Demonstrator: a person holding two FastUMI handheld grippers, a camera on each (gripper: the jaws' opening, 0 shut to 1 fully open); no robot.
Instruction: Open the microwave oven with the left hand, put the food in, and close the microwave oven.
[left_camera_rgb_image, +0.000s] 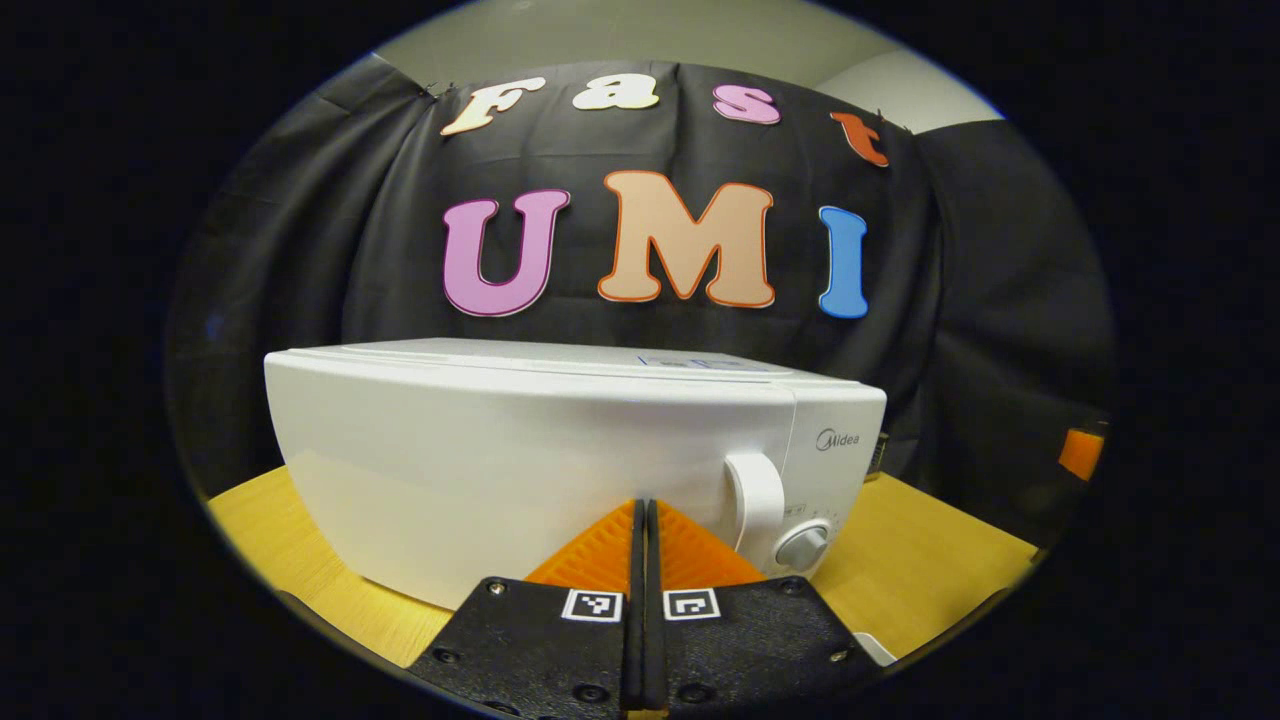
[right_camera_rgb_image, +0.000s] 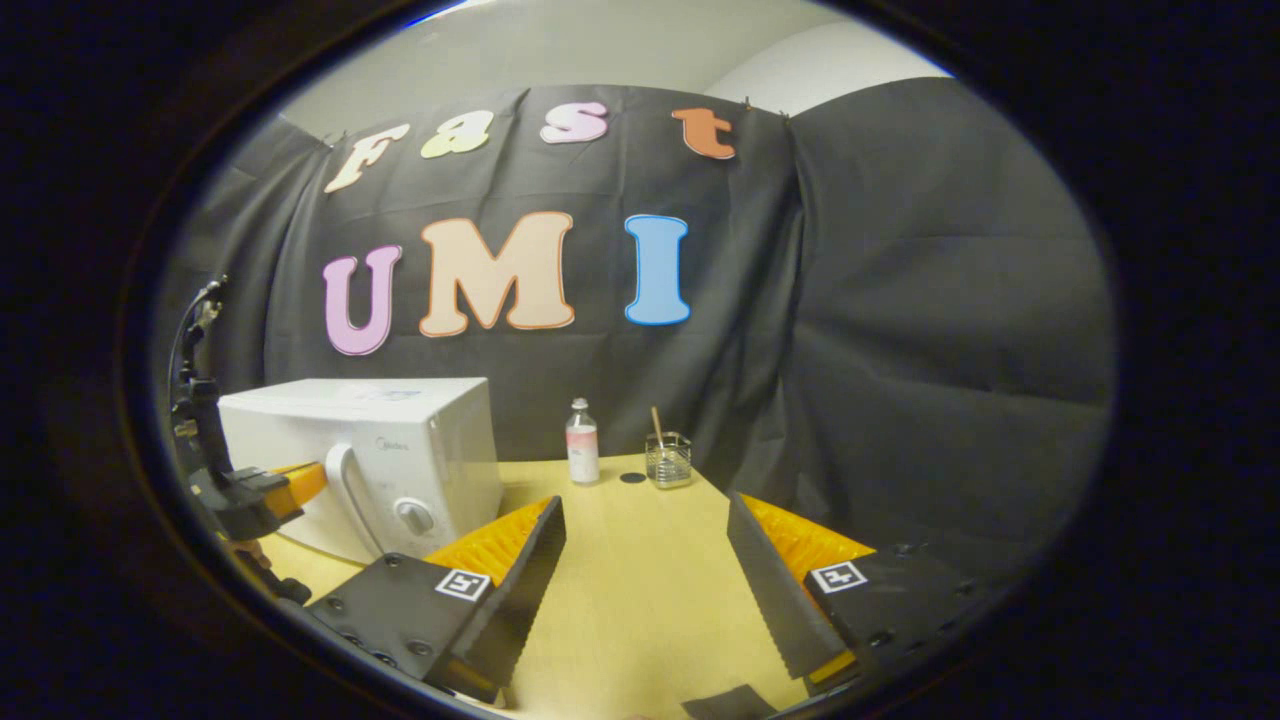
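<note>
Left gripper (left_camera_rgb_image: 640, 520) nearest the lens, fingers pressed together with nothing between, aimed at the microwave (left_camera_rgb_image: 520, 470) door. Handle (left_camera_rgb_image: 757, 500) just right of the fingertips and slightly beyond them; long axis upright, a curved white loop standing off the door near its right edge. Coming move likely a short shift right to hook or pinch that handle, then a pull. Left gripper clearly the nearer of the two; seen from the right gripper view as well (right_camera_rgb_image: 300, 482), just left of the handle (right_camera_rgb_image: 345, 500). Right gripper (right_camera_rgb_image: 645, 560) spread wide, empty, well apart from the microwave, over the table (right_camera_rgb_image: 640, 600).

Door shut. Microwave a smooth, glossy white box with rounded front; round knob (left_camera_rgb_image: 802, 546) below the handle. Table pale wood grain. Right of the microwave, farther back: small clear bottle (right_camera_rgb_image: 582, 443), glass jar (right_camera_rgb_image: 668, 460) holding a stick. Food not identifiable.
</note>
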